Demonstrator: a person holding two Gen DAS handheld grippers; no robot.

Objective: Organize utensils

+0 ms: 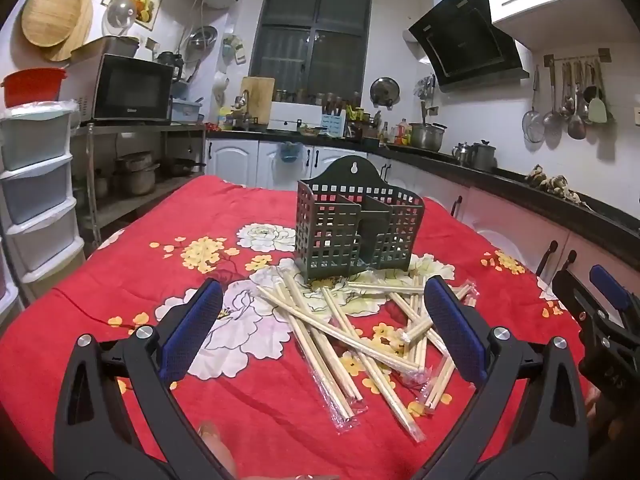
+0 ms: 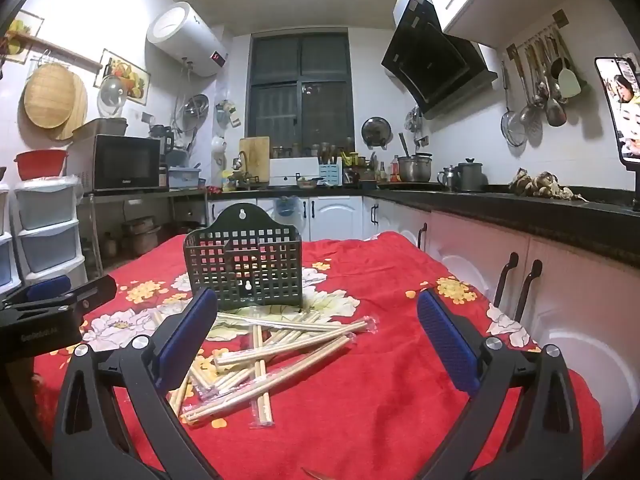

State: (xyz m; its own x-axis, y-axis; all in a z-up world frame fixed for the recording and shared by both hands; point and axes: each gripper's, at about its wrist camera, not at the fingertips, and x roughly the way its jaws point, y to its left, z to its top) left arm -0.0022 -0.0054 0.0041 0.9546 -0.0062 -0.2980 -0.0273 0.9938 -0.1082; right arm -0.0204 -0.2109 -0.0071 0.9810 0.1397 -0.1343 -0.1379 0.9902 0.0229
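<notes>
- Kitchen counters ringed a table under a red floral cloth [image 1: 120, 280], where nothing had yet been sorted
- All the wrapped chopsticks [image 1: 352, 340] lay in a loose crossed pile on the cloth, just in front of the dark green slotted holder [image 1: 352, 228] — its compartments looked empty
- Left gripper [image 1: 324, 336] hung over the pile with jaws spread wide, gripping nothing
- Right gripper [image 2: 316, 336] was equally wide and empty — judged, the whole task remained, beginning with a first pick
</notes>
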